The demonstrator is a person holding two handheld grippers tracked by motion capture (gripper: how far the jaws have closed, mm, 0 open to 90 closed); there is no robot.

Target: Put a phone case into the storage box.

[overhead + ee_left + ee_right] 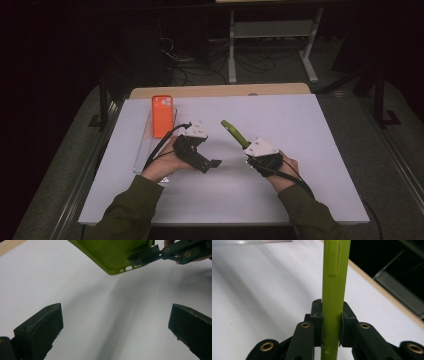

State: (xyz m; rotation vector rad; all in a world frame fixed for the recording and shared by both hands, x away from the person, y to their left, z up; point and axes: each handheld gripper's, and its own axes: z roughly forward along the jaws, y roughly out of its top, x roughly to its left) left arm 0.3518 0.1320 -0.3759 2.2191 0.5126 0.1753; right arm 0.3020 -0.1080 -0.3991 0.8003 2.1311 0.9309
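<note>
The right gripper (331, 322) pinches a thin green case (335, 277) by its edge, likely light and bendy, while the left gripper (116, 325) gapes empty.

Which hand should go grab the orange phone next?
The left, probably. The left gripper is open and empty, nearer the orange phone. The right gripper is clamped on the green phone case.
</note>
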